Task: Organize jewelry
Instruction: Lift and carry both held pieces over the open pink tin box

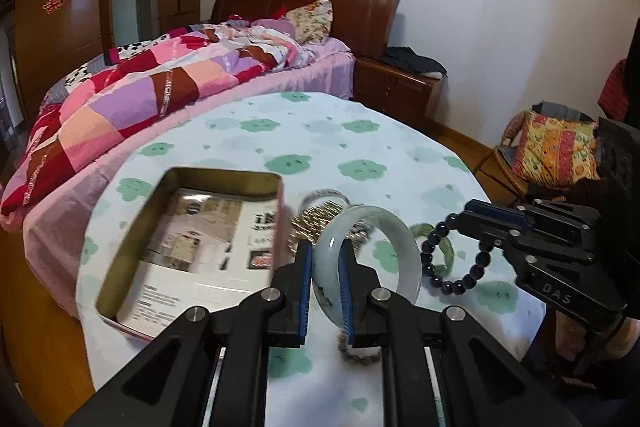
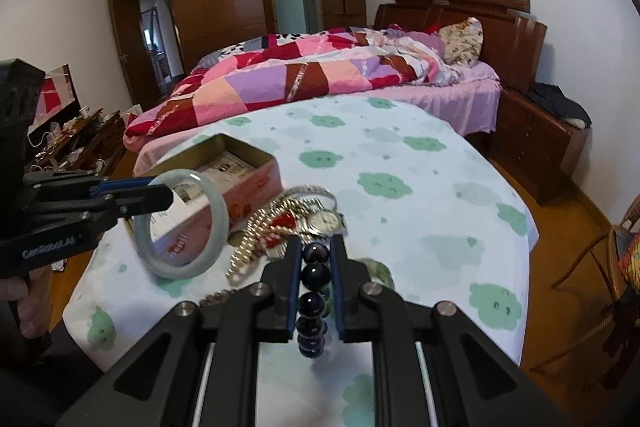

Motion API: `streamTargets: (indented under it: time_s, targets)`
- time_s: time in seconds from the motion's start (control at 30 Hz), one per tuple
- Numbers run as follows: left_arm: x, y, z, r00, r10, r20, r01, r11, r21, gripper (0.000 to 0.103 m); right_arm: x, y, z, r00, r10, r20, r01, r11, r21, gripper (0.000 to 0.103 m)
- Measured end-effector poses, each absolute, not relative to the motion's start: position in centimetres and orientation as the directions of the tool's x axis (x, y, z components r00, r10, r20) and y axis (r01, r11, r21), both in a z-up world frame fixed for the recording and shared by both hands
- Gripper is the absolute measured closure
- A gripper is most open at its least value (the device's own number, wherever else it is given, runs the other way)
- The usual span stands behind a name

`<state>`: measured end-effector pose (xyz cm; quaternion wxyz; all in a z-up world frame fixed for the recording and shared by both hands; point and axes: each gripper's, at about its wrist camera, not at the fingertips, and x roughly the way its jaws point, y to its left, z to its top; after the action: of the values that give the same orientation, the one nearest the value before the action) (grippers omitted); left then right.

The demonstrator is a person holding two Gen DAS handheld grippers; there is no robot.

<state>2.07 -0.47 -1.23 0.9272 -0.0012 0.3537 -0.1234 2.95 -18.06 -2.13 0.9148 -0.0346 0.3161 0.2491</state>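
A bed with a pink and red patchwork quilt [image 2: 304, 75] stands behind the bench with its white cloth printed with green clouds [image 1: 320, 151]. On the bench lies an open rectangular pink tin [image 1: 188, 247] with printed paper inside. Just right of the tin sits a heap of jewelry — a gold chain, a wristwatch and a silver bangle [image 2: 304, 215]. The left hand-held gripper [image 1: 325, 267] is closed on a pale whitish-green jade bangle [image 1: 400, 239], held upright and off the cloth beside the tin. The right hand-held gripper [image 2: 315, 259] is clamped on a bracelet of dark round beads [image 2: 314, 275], which hangs in a loop clear of the bench. A small green bangle [image 1: 444, 251] lies on the cloth — below that loop, near the heap.
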Motion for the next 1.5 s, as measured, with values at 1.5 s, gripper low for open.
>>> streamTargets:
  time_s: [1.5]
  targets:
    - [13.1,10.4,-5.2,0.677,-0.011,-0.736,-0.015,0.999,-0.028,0.091,13.0,-2.6,-2.8,0.564,0.47,-0.679,-0.591,0.804,0.065,0.087]
